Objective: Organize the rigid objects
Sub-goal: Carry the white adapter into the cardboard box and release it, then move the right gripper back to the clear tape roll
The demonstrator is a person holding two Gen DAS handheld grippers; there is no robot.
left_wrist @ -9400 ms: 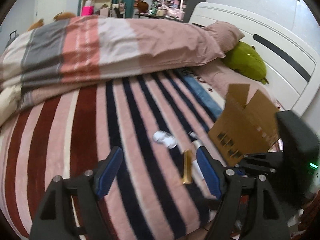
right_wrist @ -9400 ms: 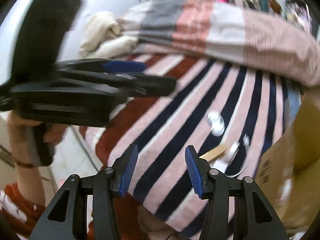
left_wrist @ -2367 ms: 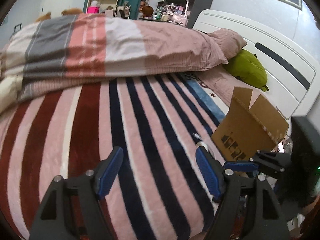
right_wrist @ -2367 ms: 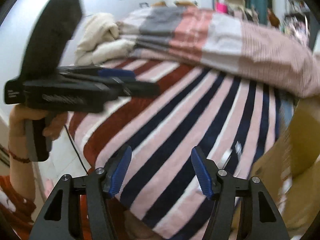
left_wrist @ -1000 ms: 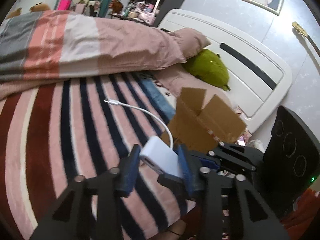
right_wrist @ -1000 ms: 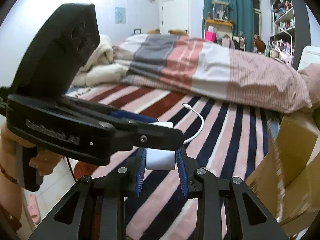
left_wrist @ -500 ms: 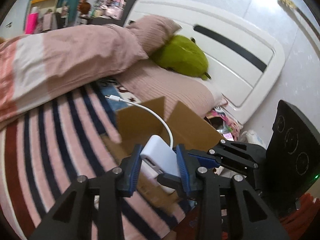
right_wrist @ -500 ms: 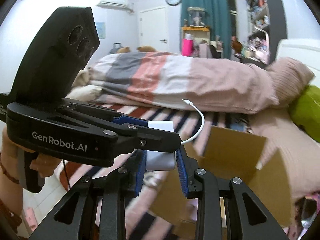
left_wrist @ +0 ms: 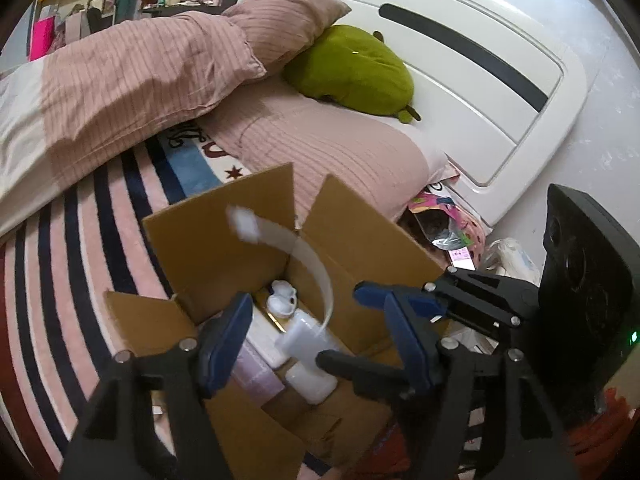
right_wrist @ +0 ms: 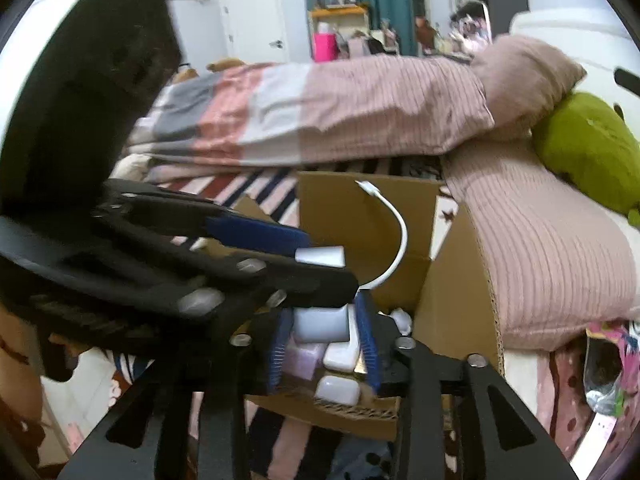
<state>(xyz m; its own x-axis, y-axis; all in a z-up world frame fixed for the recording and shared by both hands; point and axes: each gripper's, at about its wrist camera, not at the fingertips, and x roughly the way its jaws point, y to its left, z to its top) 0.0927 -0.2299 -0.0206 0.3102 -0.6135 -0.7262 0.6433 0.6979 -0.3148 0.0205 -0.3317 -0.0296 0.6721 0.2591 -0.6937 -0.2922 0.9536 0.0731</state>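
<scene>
A white adapter (left_wrist: 304,340) with a short white cable (left_wrist: 316,264) hangs blurred over the open cardboard box (left_wrist: 224,240), loose between both pairs of blue pads. My left gripper (left_wrist: 316,340) is opening, and its pads stand clear of the adapter on either side. My right gripper (right_wrist: 324,344) reaches in from the right, crossing the left one; it is opening too, with the adapter (right_wrist: 320,324) in the gap and not pressed. The left gripper (right_wrist: 330,264) partly hides the adapter in the right wrist view. Several white and pale items (left_wrist: 280,300) lie in the box (right_wrist: 360,208).
The box stands on a striped blanket (left_wrist: 92,240) at the bed's edge, flaps up. A pink pillow (left_wrist: 352,160), a green plush (left_wrist: 356,68) and the white headboard (left_wrist: 500,120) lie beyond. Colourful clutter (left_wrist: 444,232) fills the gap beside the bed. A hand (right_wrist: 16,360) holds the left gripper.
Both grippers carried the pinched adapter from above the blanket to over the box. Their jaws have since widened, and the adapter is dropping, its cable swinging.
</scene>
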